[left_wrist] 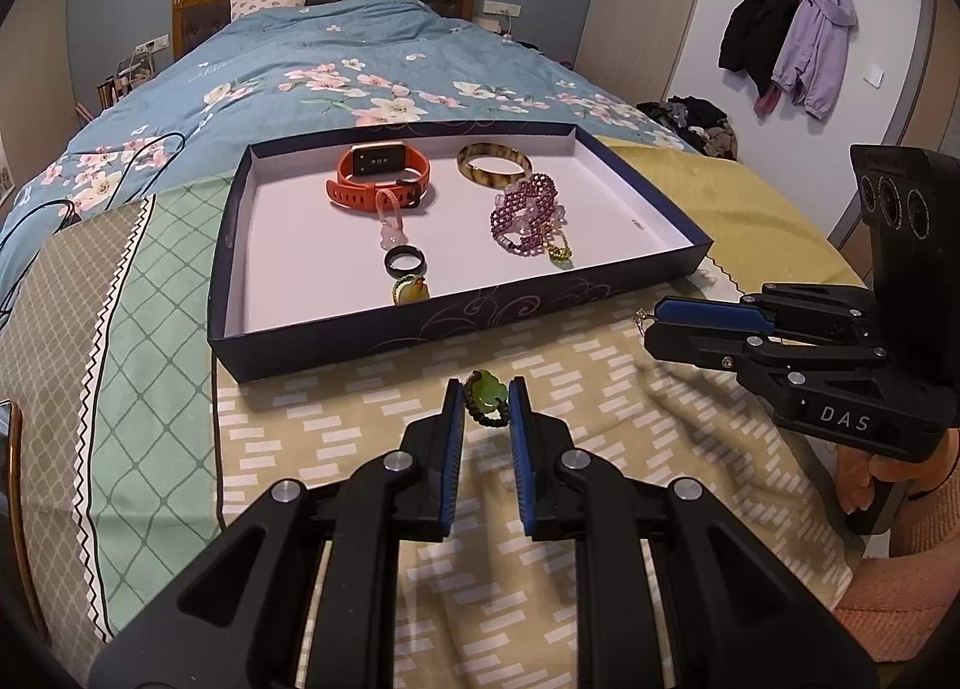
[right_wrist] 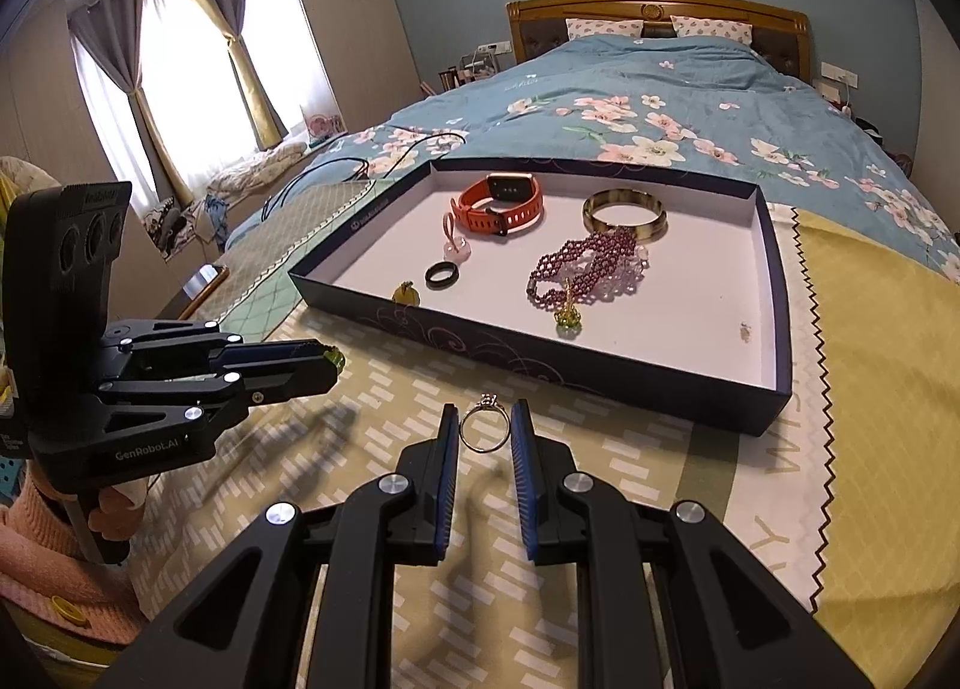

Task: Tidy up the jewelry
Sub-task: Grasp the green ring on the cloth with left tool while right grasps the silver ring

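A dark blue box lid (left_wrist: 336,353) with a white floor lies on the bed and holds an orange watch (left_wrist: 378,173), a horn-coloured bangle (left_wrist: 493,165), a purple bead bracelet (left_wrist: 528,215), a black ring (left_wrist: 405,263) and a yellow pendant (left_wrist: 411,289). My left gripper (left_wrist: 486,404) is shut on a green pendant on a dark bead loop (left_wrist: 487,396), just above the blanket in front of the lid. My right gripper (right_wrist: 485,430) is shut on a thin metal ring with a small stone (right_wrist: 485,425), also in front of the lid (right_wrist: 540,371). Each gripper shows in the other's view, right (left_wrist: 651,320) and left (right_wrist: 333,362).
Beneath everything lie a beige patterned blanket (left_wrist: 540,341) and a yellow-green cloth (right_wrist: 870,389) over a blue floral duvet (left_wrist: 336,65). Black cables (right_wrist: 360,161) trail across the bed left of the lid. A person's hand in a pink sleeve (right_wrist: 36,533) holds the left gripper's handle.
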`<control>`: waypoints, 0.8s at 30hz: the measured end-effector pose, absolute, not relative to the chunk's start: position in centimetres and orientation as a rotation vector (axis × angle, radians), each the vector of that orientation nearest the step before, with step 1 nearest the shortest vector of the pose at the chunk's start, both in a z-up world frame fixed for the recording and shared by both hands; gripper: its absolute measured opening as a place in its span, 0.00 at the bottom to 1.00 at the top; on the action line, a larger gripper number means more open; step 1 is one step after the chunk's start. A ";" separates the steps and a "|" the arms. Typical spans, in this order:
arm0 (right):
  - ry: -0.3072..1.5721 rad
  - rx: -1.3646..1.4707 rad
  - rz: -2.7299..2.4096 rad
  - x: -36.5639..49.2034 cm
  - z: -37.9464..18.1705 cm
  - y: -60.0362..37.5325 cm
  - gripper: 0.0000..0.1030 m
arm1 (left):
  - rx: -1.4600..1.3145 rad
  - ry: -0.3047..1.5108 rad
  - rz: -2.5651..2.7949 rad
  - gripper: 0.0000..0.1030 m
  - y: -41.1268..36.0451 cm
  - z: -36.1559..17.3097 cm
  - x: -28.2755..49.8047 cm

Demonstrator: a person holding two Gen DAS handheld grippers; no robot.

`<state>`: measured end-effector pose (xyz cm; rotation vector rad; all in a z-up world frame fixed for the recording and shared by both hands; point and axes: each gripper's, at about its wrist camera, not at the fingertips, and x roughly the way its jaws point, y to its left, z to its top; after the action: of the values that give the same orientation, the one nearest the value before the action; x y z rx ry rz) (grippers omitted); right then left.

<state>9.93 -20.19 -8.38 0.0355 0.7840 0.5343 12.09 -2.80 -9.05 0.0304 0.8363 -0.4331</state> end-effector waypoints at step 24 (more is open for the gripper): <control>0.716 0.039 0.537 10.7 -6.5 -20.7 0.15 | 0.026 0.755 -0.433 0.15 -2.5 -6.4 12.2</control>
<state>10.67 -20.71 -6.46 0.0390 0.7163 0.5369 12.16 -2.53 -6.44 0.0262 0.7550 -0.4327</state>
